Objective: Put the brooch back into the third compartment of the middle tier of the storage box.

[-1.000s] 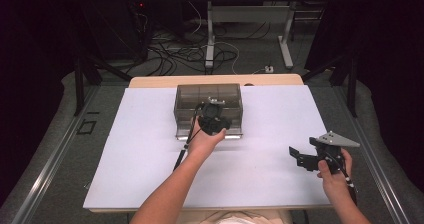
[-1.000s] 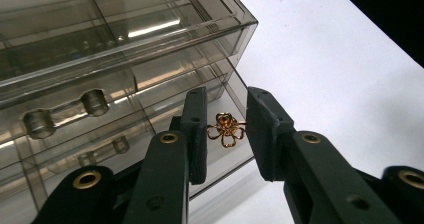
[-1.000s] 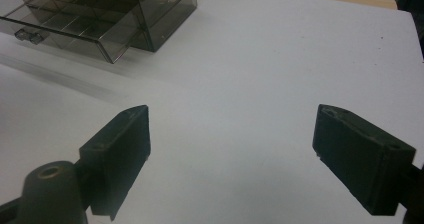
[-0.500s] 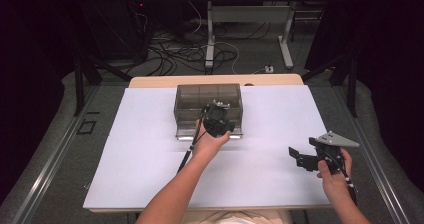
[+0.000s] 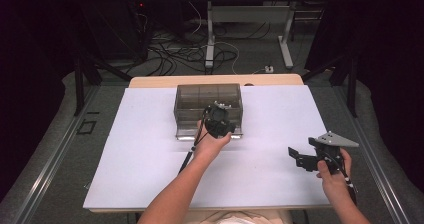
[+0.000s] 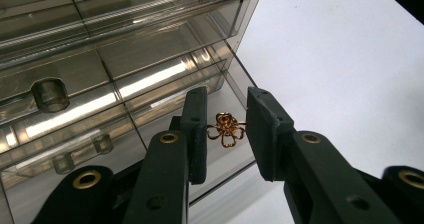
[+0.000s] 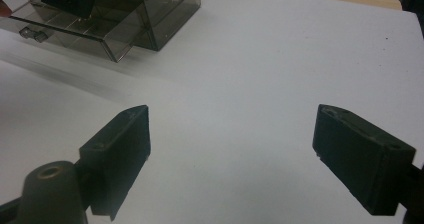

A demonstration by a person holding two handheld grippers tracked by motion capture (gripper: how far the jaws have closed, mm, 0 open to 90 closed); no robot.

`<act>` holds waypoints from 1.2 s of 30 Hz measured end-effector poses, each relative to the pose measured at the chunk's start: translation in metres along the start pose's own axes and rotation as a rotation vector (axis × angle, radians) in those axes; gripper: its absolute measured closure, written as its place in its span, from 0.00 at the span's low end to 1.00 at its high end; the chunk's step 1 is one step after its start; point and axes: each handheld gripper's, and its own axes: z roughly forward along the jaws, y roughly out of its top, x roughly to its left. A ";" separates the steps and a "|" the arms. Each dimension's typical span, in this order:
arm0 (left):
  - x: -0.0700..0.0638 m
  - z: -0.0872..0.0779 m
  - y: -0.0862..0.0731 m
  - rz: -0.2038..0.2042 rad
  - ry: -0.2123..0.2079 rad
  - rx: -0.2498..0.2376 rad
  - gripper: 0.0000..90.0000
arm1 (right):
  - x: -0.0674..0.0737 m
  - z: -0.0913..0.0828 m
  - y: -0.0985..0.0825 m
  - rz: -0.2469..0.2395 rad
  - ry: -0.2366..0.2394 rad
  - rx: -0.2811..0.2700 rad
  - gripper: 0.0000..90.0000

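Observation:
A small gold flower-shaped ornament (image 6: pixel 226 130) sits between the black jaws of my left gripper (image 6: pixel 226 109), which is shut on it. It hangs over the right end of a pulled-out drawer (image 6: pixel 75 134) of a smoky clear plastic drawer box (image 6: pixel 125 14). From above, my left gripper (image 5: pixel 218 121) is at the front of the box (image 5: pixel 208 100), over the open bottom drawer (image 5: pixel 186 134). At the right, my right gripper (image 5: pixel 296 156) is held low over the white sheet, and its jaws (image 7: pixel 232 134) stand wide open with nothing between them.
The box stands at the back middle of a white sheet (image 5: pixel 125 154) that covers the table. A cable (image 5: pixel 189 156) trails from the left gripper along the forearm. Beyond the table's far edge lie floor cables (image 5: pixel 190 54) and desk legs.
My left gripper has drifted slightly right over the open drawer. The right hand and its gripper have kept still.

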 end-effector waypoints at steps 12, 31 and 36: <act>-0.001 -0.001 0.000 0.008 0.010 -0.006 0.78 | 0.001 0.000 0.000 -0.005 -0.006 0.000 0.17; 0.000 -0.016 0.001 0.017 -0.008 -0.058 0.61 | 0.001 0.000 0.000 -0.004 -0.008 0.000 0.17; -0.001 -0.023 0.001 0.025 -0.016 -0.093 0.56 | 0.001 0.000 0.000 -0.002 -0.008 0.000 0.17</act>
